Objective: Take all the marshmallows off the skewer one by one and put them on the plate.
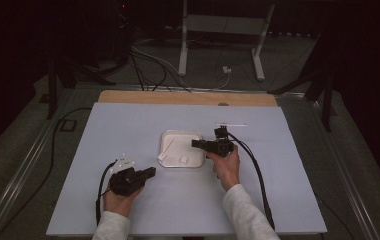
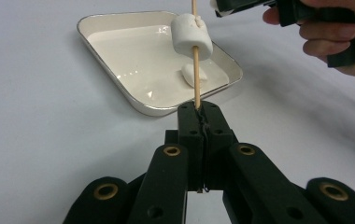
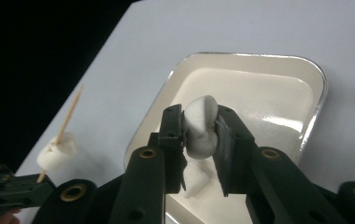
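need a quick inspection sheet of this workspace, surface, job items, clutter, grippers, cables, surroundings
surface: pale mat over a wooden table, bare wood along the far edge
job's things: white tray at mid-mat; wooden skewer carrying one marshmallow; second marshmallow pinched above the tray; third marshmallow lying in the tray
clutter: nothing seen
grippers: left gripper shut on the skewer's lower end; right gripper shut on the second marshmallow
cables: one trails from each gripper across the mat toward the person; more lie on the floor beyond the table
surroundings: dark room, white stand legs behind the table
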### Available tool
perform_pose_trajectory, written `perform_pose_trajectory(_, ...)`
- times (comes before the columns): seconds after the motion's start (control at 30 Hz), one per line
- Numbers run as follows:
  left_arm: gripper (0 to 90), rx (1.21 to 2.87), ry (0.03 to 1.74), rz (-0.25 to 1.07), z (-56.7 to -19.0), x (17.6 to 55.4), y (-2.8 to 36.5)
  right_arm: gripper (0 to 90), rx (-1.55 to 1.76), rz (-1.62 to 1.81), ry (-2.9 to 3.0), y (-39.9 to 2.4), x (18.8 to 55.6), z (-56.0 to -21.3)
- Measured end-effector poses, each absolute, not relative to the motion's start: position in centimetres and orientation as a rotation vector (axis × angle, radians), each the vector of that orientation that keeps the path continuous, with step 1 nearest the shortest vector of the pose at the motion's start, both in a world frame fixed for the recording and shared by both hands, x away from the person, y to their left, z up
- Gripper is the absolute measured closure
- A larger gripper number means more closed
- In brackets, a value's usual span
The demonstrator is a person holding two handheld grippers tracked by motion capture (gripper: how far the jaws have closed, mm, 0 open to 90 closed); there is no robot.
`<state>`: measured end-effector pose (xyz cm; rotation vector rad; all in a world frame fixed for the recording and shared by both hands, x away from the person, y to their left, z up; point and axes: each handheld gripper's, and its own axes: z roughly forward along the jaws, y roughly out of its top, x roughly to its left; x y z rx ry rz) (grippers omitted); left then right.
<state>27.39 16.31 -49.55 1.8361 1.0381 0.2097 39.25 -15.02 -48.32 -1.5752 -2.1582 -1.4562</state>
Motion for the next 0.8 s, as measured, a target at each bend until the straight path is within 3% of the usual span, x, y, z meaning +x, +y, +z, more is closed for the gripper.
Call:
perform_pose_trajectory(0.13,90.0,1.833,1.036,0.206,-49.6,27.4,16.2,70.1,-1.574,-1.436,-2.172,-14.7,39.3,-48.6)
perform_pose_trajectory(0.8,90.0,1.863,1.023,0.178,-50.1,27.9,14.9,25.8,-1.474,-1.477,-2.140,-13.8,39.1,-48.8)
